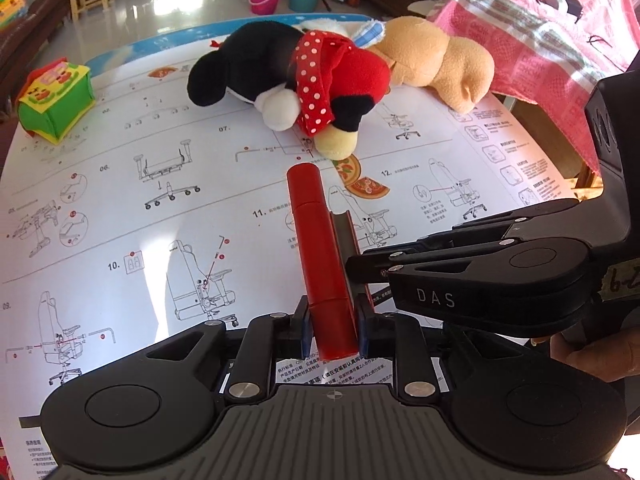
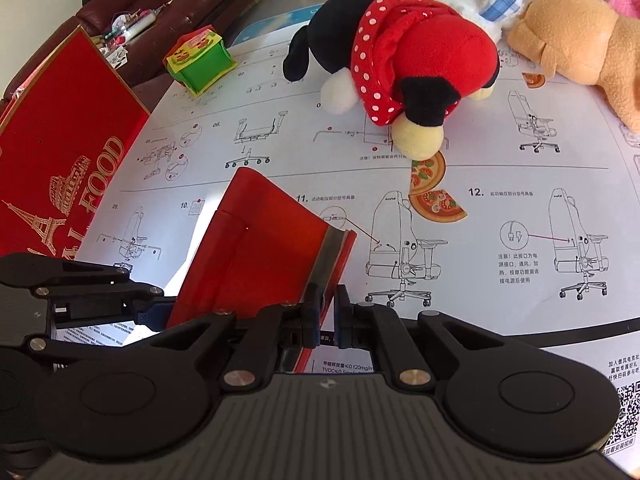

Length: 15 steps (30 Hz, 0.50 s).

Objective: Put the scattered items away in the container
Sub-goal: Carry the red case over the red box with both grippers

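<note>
- Red box (image 2: 256,248) is tipped up, pinched by both grippers.
- Left gripper (image 1: 332,330) squeezes its round side.
- Right gripper (image 2: 328,320) pinches its thin edge.
- 2 plush toys, mouse (image 1: 296,80) and bear (image 1: 436,60), lie nearby.

Left gripper (image 1: 331,322) clamps red bag (image 1: 320,256)

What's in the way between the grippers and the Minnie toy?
Only the red piece that the left gripper and right gripper are holding; it points toward the Minnie toy. Past it, just flat paper sheet.
</note>
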Tool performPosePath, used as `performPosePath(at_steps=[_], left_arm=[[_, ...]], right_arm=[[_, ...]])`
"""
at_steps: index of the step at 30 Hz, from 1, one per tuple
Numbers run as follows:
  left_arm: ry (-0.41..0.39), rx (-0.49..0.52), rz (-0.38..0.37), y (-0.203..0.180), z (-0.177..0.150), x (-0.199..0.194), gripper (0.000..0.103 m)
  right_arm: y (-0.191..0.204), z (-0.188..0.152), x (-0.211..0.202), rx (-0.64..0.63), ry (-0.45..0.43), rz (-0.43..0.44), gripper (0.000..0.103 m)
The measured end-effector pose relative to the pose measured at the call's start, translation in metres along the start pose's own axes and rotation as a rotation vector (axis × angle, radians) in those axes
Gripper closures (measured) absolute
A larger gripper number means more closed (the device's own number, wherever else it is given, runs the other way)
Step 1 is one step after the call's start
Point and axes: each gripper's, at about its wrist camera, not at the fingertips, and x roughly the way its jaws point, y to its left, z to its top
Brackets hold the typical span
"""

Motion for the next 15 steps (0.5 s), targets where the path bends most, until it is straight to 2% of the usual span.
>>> performPosePath(at_steps=[15], left_arm=[[-0.096, -0.046, 0.033, 0.007, 0.01, -0.065, 0.086]], right_arm=[[0.043, 0.026, -0.047, -0.107, -0.102, 0.003, 0.096]])
